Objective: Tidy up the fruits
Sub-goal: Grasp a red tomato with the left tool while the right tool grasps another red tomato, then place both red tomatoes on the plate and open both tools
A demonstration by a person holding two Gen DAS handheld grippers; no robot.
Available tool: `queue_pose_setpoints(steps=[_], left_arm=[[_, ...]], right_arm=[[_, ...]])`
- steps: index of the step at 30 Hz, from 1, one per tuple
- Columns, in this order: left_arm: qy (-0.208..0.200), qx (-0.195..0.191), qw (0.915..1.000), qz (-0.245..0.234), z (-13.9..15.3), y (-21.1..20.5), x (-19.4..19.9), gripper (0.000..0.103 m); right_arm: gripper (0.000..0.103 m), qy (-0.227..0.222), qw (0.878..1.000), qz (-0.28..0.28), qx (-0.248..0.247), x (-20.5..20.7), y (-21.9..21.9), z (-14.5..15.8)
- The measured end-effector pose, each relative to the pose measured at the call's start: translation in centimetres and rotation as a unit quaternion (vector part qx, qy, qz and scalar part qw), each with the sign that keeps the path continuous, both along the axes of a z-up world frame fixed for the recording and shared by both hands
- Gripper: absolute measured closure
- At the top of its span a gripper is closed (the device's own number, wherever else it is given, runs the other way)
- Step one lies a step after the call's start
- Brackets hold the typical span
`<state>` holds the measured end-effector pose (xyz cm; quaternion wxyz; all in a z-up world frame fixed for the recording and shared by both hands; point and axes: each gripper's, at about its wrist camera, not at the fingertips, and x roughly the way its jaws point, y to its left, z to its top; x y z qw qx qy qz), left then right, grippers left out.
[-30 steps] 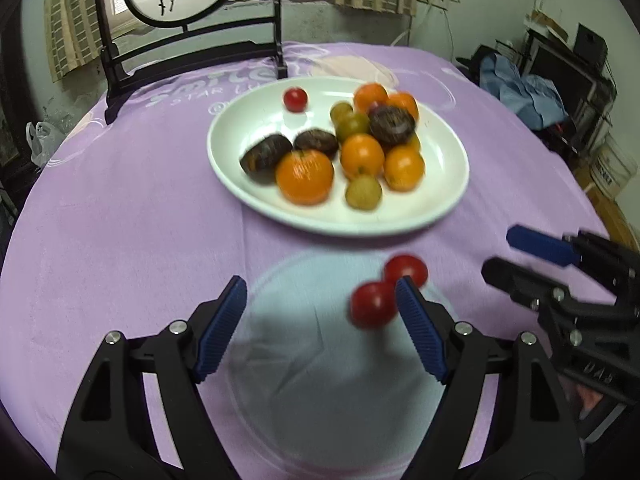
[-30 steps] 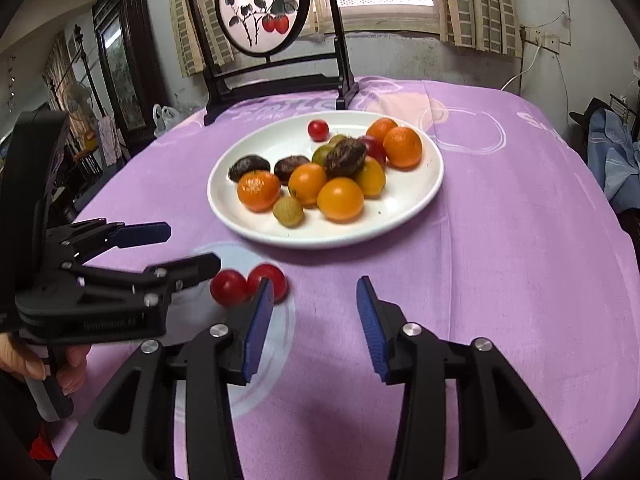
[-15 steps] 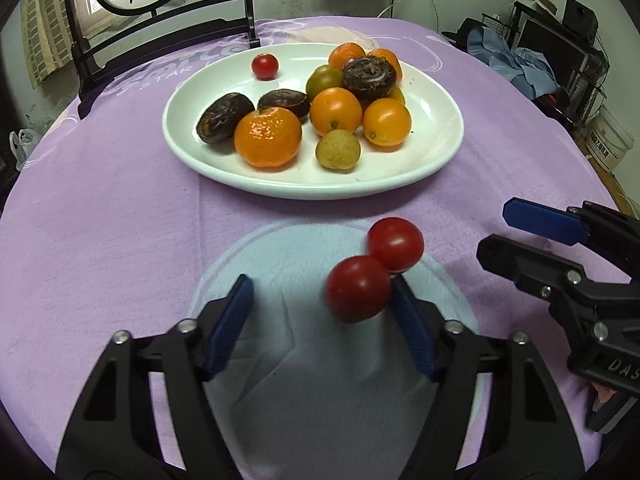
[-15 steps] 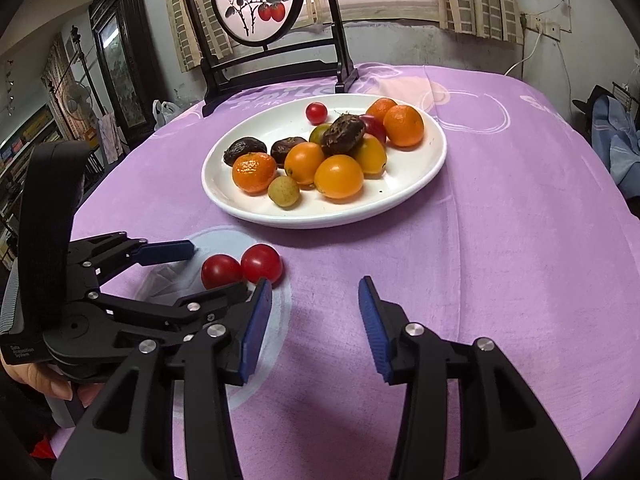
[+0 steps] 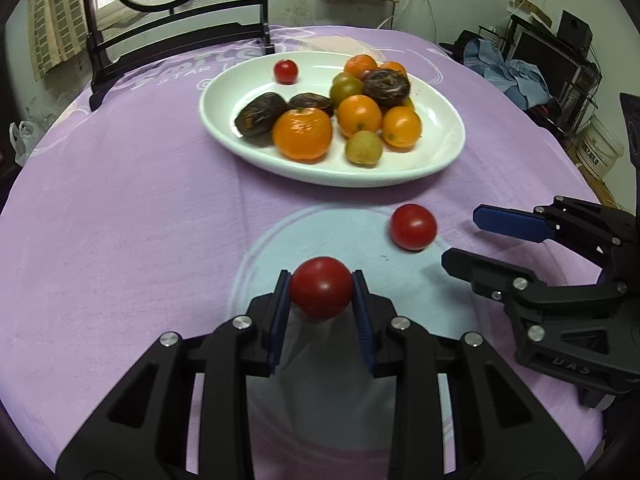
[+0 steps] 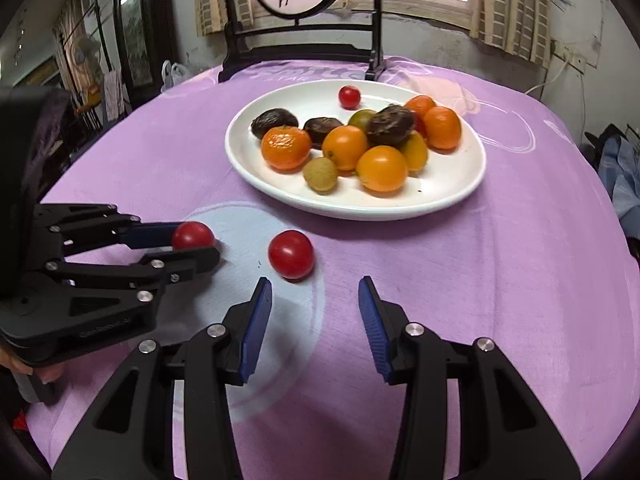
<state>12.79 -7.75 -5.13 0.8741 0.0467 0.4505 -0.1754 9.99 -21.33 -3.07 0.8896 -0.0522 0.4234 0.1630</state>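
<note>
- My left gripper (image 5: 321,288) has just closed its jaws, now clamped on 1 tomato (image 5: 321,287) above the purple cloth (image 5: 120,220).
- My right gripper (image 6: 316,316) stands apart, empty, near the 2nd tomato (image 6: 291,254).
- Next, I judge, the plate (image 5: 440,160).

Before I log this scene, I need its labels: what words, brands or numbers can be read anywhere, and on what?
"STAR", white print on the purple tablecloth behind the plate; the larger word above it is partly hidden.
"DAS", embossed on the right gripper body, seen upside down.
Embossed brand on the left gripper body: too blurred to read.
Black print on the white bucket at the right edge: too small to read.
</note>
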Motion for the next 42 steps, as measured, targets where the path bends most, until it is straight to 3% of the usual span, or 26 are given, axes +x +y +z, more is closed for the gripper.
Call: queue_pose_setpoints(steps=[11, 13, 15, 20, 32, 42], left_arm=[[0.006, -0.011, 0.9999, 0.012, -0.3, 1.3, 0.0, 0.072], [0.005, -0.012, 0.9998, 0.012, -0.3, 1.3, 0.0, 0.072], [0.006, -0.014, 0.9998, 0.012, -0.3, 1.4, 0.0, 0.072], [0.007, -0.013, 0.9998, 0.012, -0.4, 1.4, 0.0, 0.072], [0.01, -0.006, 0.9999, 0.007, 0.1, 0.5, 0.0, 0.072], [-0.023, -0.008, 0.9997, -0.008, 4.9, -1.7, 1.1, 0.072]], right_arm=[[0.058, 0.006, 0.999, 0.007, -0.037, 2.3, 3.2, -0.9], [0.062, 0.008, 0.999, 0.005, -0.04, 2.5, 3.3, -1.1], [0.074, 0.003, 0.999, -0.004, -0.05, 2.6, 3.4, -1.2], [0.075, -0.004, 0.999, -0.007, -0.051, 2.3, 3.3, -1.2], [0.075, -0.013, 1.0, -0.023, 0.01, -0.2, 0.0, 1.2], [0.075, -0.05, 0.998, -0.03, 0.04, -0.9, -2.8, 4.7]])
